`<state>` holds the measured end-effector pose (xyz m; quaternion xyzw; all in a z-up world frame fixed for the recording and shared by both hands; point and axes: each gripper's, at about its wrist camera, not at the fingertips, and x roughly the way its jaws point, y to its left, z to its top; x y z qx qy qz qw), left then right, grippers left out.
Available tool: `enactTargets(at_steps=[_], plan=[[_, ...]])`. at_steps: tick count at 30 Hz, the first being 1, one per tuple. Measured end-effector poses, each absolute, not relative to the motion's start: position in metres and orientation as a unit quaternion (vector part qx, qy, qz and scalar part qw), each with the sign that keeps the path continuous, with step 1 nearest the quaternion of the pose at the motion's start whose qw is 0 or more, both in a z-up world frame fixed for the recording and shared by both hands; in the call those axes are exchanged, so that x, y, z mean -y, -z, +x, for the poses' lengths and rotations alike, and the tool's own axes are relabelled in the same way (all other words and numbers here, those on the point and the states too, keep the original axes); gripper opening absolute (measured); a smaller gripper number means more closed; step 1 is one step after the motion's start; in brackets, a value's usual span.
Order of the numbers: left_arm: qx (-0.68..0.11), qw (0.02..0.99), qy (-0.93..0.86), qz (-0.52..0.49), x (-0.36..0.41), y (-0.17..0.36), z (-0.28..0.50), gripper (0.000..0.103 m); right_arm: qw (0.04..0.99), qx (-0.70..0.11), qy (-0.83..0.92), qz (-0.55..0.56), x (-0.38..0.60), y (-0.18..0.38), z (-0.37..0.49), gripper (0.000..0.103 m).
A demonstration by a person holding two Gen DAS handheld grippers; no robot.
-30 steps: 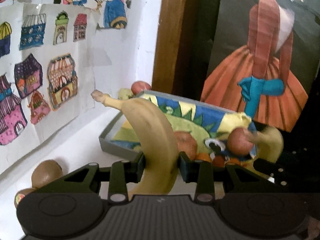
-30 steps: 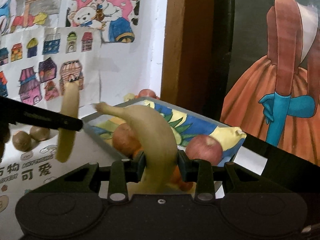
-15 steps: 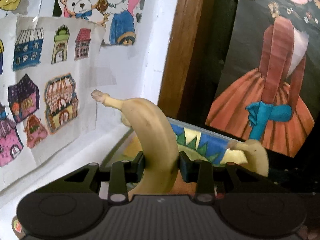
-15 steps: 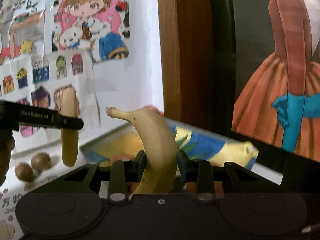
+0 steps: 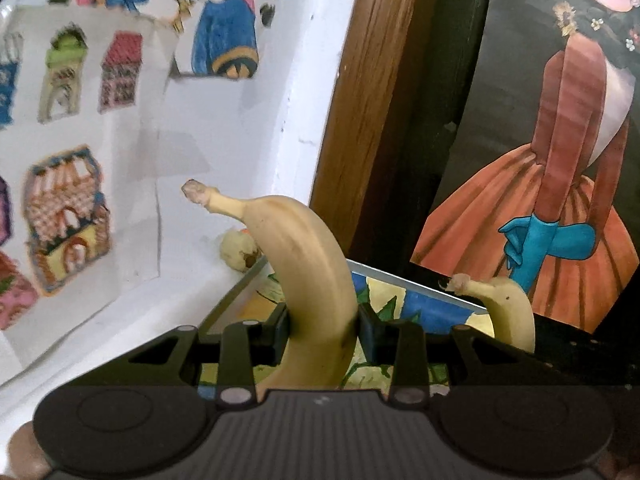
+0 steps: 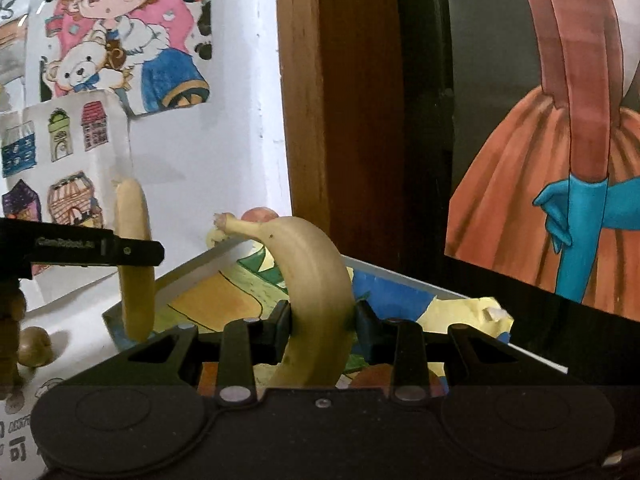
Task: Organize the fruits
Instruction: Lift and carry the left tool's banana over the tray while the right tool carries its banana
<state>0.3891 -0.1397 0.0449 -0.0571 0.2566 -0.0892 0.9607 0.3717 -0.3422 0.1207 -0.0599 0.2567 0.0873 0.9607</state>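
My left gripper (image 5: 322,332) is shut on a yellow banana (image 5: 316,280) that curves up and to the left, stem at the top. My right gripper (image 6: 322,326) is shut on a second banana (image 6: 316,280), held the same way. Both hang above a shallow grey tray (image 6: 192,268) lined with a colourful drawing. In the right wrist view the left gripper (image 6: 136,250) shows at the left, holding its banana (image 6: 134,280) upright over the tray's left corner. In the left wrist view the right gripper's banana (image 5: 510,312) pokes up at the right above the tray (image 5: 416,286).
A reddish fruit (image 6: 260,214) and a pale fruit (image 5: 240,252) lie behind the tray against the white wall. Brown kiwis (image 6: 36,344) sit on the table at the left. A wooden post (image 6: 340,100) and a dark painting (image 6: 560,200) stand behind.
Both grippers have lifted and tilted up with their bananas. The tray has sunk lower in both views, and the fruit lying in it is now mostly hidden behind the grippers.
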Motion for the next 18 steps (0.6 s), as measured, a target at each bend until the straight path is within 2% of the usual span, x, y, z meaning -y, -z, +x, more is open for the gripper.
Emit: enactTargets(at_steps=[8,18], plan=[[-0.28,0.954,0.086,-0.06,0.143,-0.018,0.421,0.04,0.955,-0.276,-0.094,-0.051,0.341,-0.11,0.402,0.036],[-0.281,0.954,0.093,-0.042,0.152,-0.011,0.434,0.04,0.942,-0.319,-0.096,-0.037,0.341,-0.085,0.439,0.036]])
